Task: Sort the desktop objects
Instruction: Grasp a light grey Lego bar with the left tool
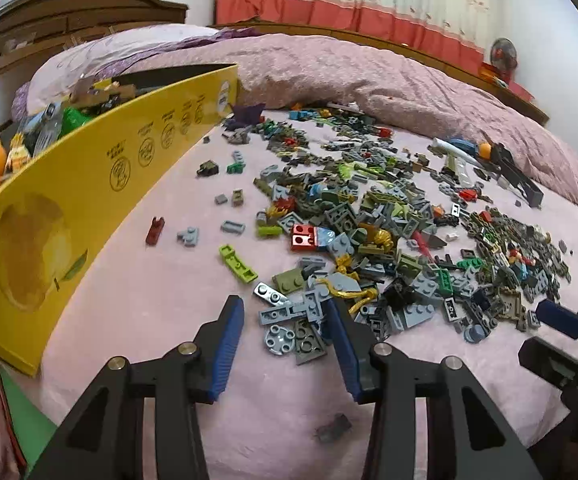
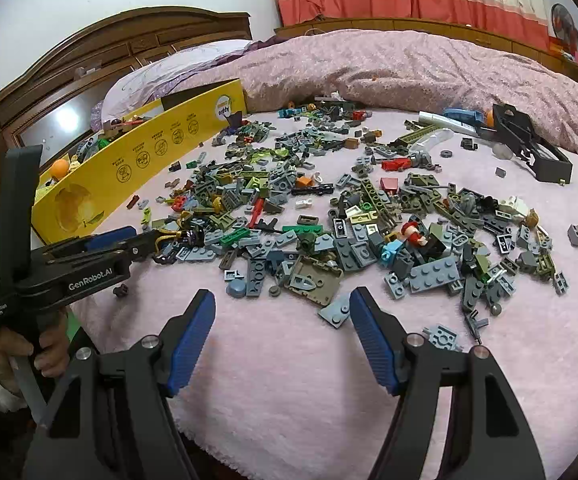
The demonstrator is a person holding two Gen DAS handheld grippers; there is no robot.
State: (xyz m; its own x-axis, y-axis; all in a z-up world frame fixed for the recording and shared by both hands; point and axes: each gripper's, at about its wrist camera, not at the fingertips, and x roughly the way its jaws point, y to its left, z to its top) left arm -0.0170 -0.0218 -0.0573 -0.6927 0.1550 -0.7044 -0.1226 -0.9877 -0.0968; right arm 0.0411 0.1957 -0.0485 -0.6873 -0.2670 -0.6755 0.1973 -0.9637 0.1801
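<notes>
Toy brick pile (image 1: pixel 389 216) sprawling centre of the pink bedspread (image 1: pixel 137 300), your left gripper (image 1: pixel 285 312) half-spread, straddling grey plates (image 1: pixel 293 320) at its six o'clock edge, pads not pressing, your right gripper (image 2: pixel 283 300) wide apart, nothing held, yellow box (image 1: pixel 89 176) at nine o'clock.

Pink bed (image 2: pixel 289 380) carries scattered toy bricks (image 2: pixel 329 220) and yellow box (image 2: pixel 137 168)

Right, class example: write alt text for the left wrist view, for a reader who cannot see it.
The left gripper reaches down with open blue-padded jaws around grey bricks at the near edge of a big pile of toy bricks on a pink blanket. A yellow cardboard box holding more toys stands to the left.
</notes>
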